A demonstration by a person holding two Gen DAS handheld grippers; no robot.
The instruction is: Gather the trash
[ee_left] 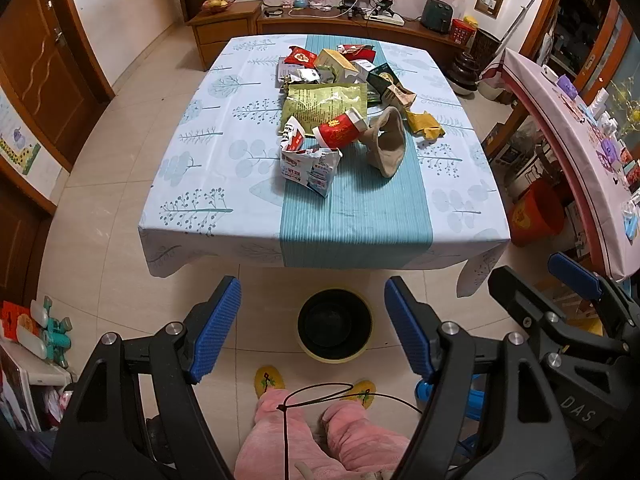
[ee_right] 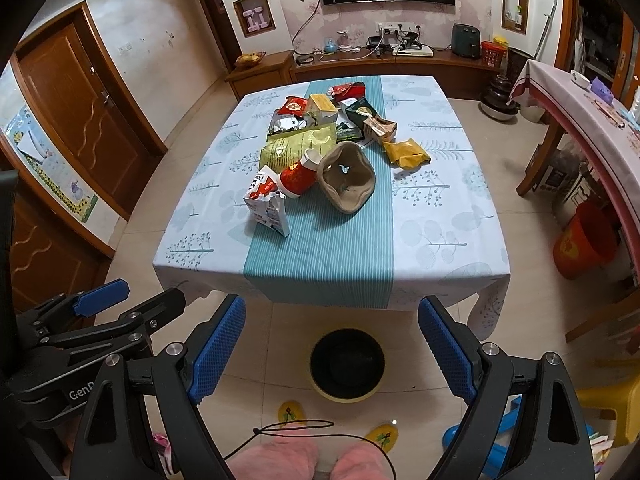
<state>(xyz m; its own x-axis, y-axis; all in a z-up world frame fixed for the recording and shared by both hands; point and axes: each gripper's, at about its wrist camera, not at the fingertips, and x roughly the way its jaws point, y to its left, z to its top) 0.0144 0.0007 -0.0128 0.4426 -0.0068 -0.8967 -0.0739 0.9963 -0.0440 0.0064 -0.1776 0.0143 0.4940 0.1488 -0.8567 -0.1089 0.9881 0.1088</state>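
Note:
A heap of trash lies down the middle of the table (ee_left: 208, 200): a torn white and red carton (ee_left: 310, 166) (ee_right: 266, 204), a red paper cup (ee_left: 340, 130) (ee_right: 298, 176) on its side, a beige cloth pouch (ee_left: 388, 144) (ee_right: 348, 182), a green foil bag (ee_left: 324, 104) (ee_right: 296, 146), a yellow wrapper (ee_left: 426, 124) (ee_right: 406, 154) and several more packets behind. A yellow bin with a black liner (ee_left: 334, 324) (ee_right: 347, 364) stands on the floor in front of the table. My left gripper (ee_left: 312, 332) and right gripper (ee_right: 332, 352) are open and empty, held above the floor short of the table.
A red bucket (ee_left: 536, 216) (ee_right: 586, 246) stands on the floor at the right. A second table (ee_left: 560, 120) (ee_right: 580, 104) with small items runs along the right. Wooden doors are at the left. My slippered feet are below. A yellow stool (ee_right: 612, 404) is at lower right.

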